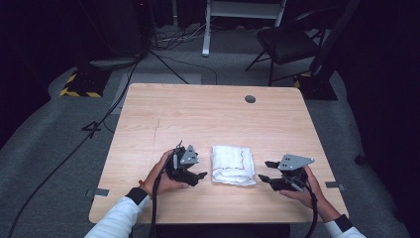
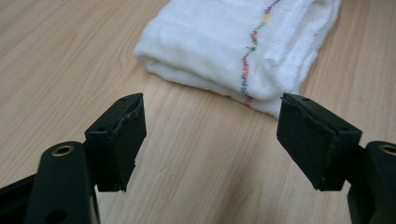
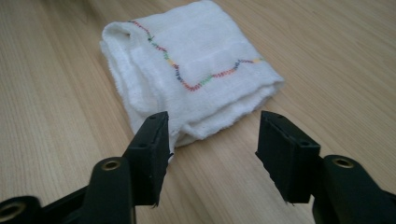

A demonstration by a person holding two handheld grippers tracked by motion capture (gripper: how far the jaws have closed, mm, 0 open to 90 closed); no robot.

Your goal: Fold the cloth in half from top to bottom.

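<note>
**Folded cloth between two open grippers**

I see the pale wooden table (image 1: 208,119) with a folded white cloth with multicoloured zigzag stitching (image 1: 233,165) lying near its front edge. My left gripper (image 1: 194,174) sits just left of the cloth, jaws spread wide, holding nothing. My right gripper (image 1: 266,171) sits just right of it, jaws parted and empty, one jaw close to the cloth's corner.

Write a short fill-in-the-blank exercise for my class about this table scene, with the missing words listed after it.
1. The folded white ____ lies on the table between the two tongs.
2. The left tongs have their jaws ____.
3. The right tongs hold ____.
4. The cloth's stitched line is ____.

Missing words: cloth; open; nothing; multicoloured
</note>
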